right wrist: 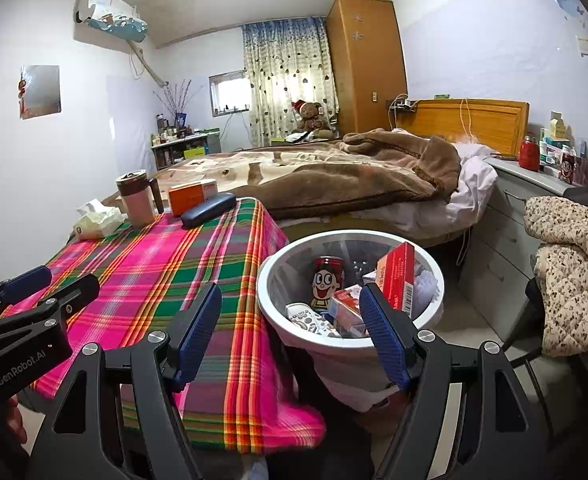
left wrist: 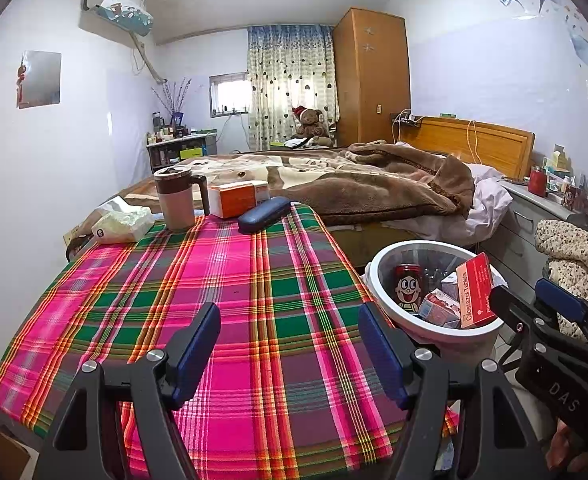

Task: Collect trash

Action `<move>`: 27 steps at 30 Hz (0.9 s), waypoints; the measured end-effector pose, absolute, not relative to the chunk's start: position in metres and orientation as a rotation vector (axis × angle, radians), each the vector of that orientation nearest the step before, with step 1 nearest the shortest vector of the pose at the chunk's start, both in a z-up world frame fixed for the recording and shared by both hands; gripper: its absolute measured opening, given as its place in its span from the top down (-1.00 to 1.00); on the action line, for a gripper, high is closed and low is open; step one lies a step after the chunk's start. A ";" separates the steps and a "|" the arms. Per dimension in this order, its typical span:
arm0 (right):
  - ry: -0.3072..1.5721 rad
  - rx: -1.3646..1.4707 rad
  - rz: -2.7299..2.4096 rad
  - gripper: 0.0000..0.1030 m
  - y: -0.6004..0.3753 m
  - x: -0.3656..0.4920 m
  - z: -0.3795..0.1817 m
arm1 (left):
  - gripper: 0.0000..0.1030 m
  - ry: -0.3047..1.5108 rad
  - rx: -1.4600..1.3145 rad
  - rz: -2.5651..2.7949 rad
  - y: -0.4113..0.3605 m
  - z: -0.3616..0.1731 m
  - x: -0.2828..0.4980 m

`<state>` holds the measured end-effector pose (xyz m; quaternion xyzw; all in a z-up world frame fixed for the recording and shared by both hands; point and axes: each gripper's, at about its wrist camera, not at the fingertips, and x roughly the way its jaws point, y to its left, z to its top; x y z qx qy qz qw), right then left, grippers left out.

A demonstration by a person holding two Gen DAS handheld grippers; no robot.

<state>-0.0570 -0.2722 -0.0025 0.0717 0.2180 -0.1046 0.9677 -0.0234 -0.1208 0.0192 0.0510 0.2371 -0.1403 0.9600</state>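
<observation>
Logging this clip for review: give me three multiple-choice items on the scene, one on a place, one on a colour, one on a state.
1. Where is the red cartoon-face can?
A. on the table
B. in the trash bin
C. on the bed

2. What colour is the glasses case on the plaid tablecloth?
A. dark blue
B. yellow
C. white

3. How are the left gripper and right gripper?
A. both shut
B. one holding a box
C. both open, empty

Answers: B, it stands among boxes inside the bin; A, its shell is navy; C, jaws wide apart with nothing between.
</observation>
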 end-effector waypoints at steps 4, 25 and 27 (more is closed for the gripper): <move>0.441 0.147 -0.211 -0.42 -0.272 -0.057 -0.002 | -0.38 0.481 0.103 -0.285 -0.120 0.019 -0.024; 0.445 0.137 -0.211 -0.42 -0.269 -0.056 -0.003 | -0.38 0.488 0.101 -0.287 -0.117 0.022 -0.026; 0.446 0.136 -0.212 -0.42 -0.269 -0.055 -0.003 | -0.38 0.490 0.102 -0.286 -0.117 0.022 -0.026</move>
